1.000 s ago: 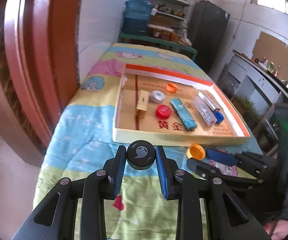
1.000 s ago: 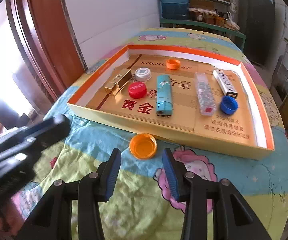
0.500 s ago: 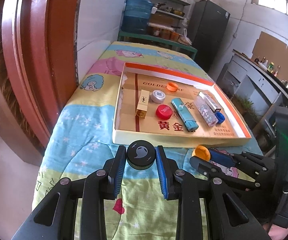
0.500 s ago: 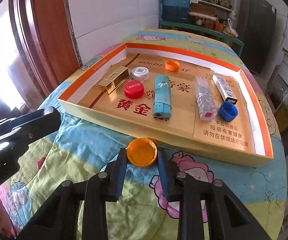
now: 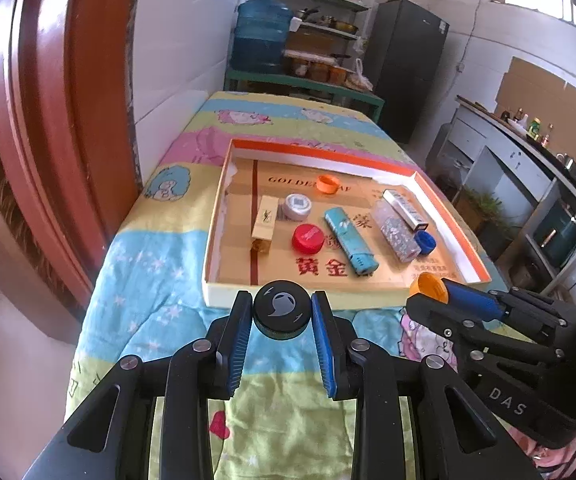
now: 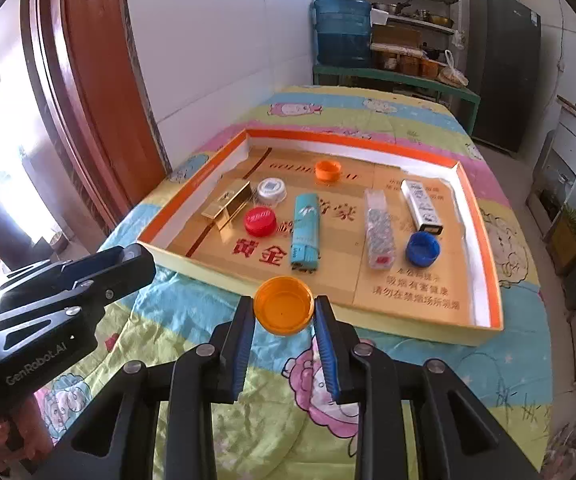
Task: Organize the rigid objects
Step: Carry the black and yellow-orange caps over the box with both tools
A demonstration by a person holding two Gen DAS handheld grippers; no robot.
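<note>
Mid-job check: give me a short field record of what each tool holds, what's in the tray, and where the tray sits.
left tool: shut on black cap, held short of the tray's near wall
right tool: shut on orange cap, open side up, at the tray's near wall
tray: shallow, orange-rimmed, on cartoon blanket
tray contents: gold box, white cap, small orange cap, red cap, teal lighter, clear lighter, white lighter, blue cap

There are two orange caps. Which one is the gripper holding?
The bigger, yellow-orange cap, pinched in the right gripper in front of the box. The smaller orange cap lies inside the box near its far wall, untouched.
</note>
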